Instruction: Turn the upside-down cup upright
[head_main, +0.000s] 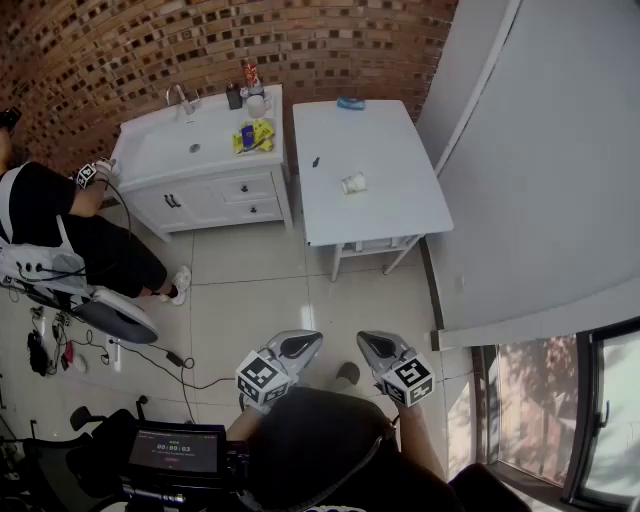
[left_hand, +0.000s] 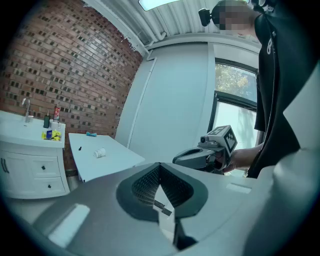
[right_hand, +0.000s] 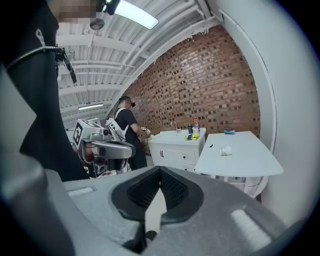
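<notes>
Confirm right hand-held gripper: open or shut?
Shut. In the right gripper view the right hand-held gripper has its jaws together with nothing between them; the cup is far off on the white table.

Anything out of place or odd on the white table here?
The small white cup near the middle of the white table seems to lie on its side rather than stand, though it is too small to be sure. Nothing looks spilled.
</notes>
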